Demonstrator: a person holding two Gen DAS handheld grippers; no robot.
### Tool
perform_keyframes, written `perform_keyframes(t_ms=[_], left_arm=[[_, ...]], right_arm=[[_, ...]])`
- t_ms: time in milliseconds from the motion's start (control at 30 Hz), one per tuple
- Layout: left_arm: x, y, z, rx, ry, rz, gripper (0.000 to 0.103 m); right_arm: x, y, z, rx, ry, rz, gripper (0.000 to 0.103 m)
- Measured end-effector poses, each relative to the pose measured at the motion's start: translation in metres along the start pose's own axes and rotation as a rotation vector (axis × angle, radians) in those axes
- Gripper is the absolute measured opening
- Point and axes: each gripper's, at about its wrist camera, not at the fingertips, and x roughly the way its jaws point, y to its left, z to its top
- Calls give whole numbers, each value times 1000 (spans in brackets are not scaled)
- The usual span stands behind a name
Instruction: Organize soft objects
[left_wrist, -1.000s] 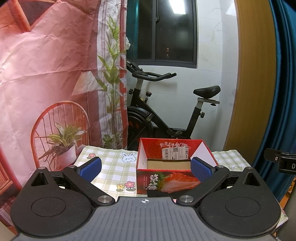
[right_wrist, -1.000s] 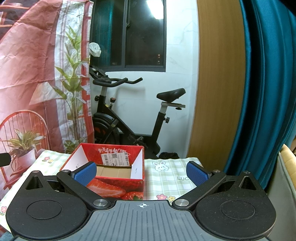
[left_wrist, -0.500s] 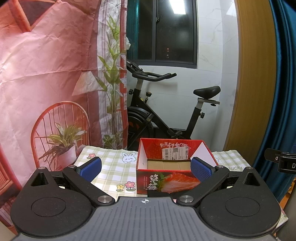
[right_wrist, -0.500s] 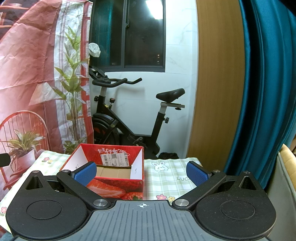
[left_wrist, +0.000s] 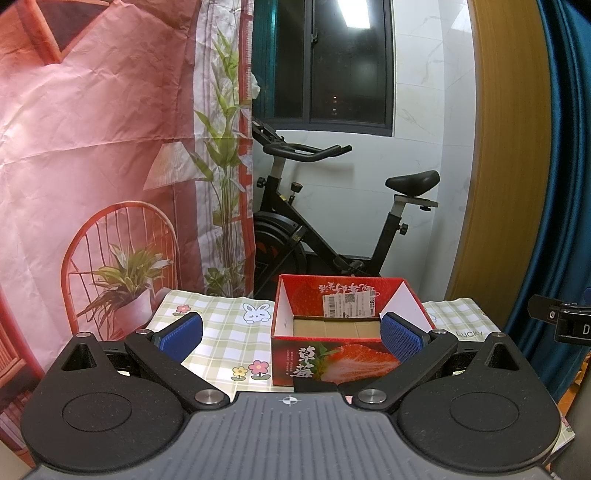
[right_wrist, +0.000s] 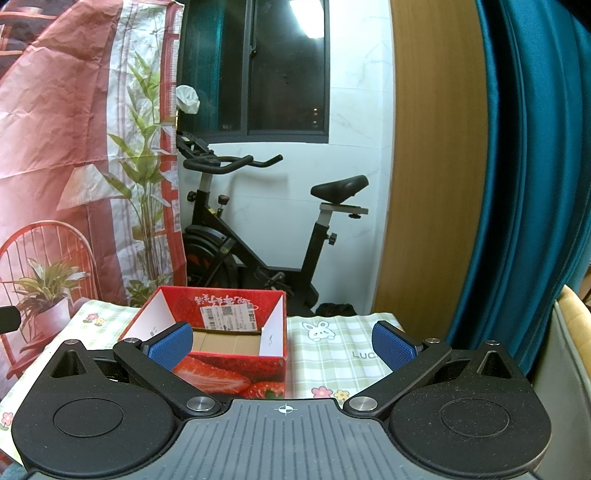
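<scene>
Left gripper (left_wrist: 291, 334): held level above the near edge of the table, blue pads spread wide apart, nothing between them.
Right gripper (right_wrist: 282, 345): likewise level, pads wide apart and empty.
Tablecloth (left_wrist: 225, 332): green-and-white check with rabbit and flower prints, spread over the table under both grippers.
Strawberry box (left_wrist: 343, 328): red cardboard carton, open at the top, standing upright on the tablecloth just past the grippers; bare brown cardboard floor, a white shipping label on its inner far wall; no soft objects show inside it or on the cloth.
Exercise bike (left_wrist: 332, 218): black, standing on the floor behind the table.
Backdrop (left_wrist: 110, 147): pink printed sheet with chair and plants, hanging left.
Curtain (right_wrist: 524, 184): teal, hanging right.
</scene>
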Motion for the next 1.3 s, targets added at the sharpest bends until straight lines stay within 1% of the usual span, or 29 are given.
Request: perform_keyframes(t_ms=[633, 733, 833, 967, 1033, 1100, 1200, 1300], left_arm=[[-1, 2, 0, -4, 2, -8, 103], [1, 4, -1, -3, 3, 3, 103], [3, 4, -3, 3, -1, -5, 103], [9, -1, -9, 40, -2, -11, 103], [15, -2, -14, 54, 9, -7, 103], [24, -2, -20, 54, 37, -13, 103], [37, 2, -30, 36, 82, -39, 103], [45, 7, -40, 26, 98, -68, 101]], right_arm=[[1, 0, 0, 4, 2, 1, 103], [1, -3, -3, 23, -3, 23, 103], [5, -10, -8, 63, -16, 54, 103], [14, -19, -21, 99, -52, 101, 103], [19, -21, -29, 97, -69, 121, 103], [25, -20, -38, 82, -80, 118, 103], [36, -17, -50, 68, -57, 121, 103], [48, -13, -63, 81, -33, 146, 103]])
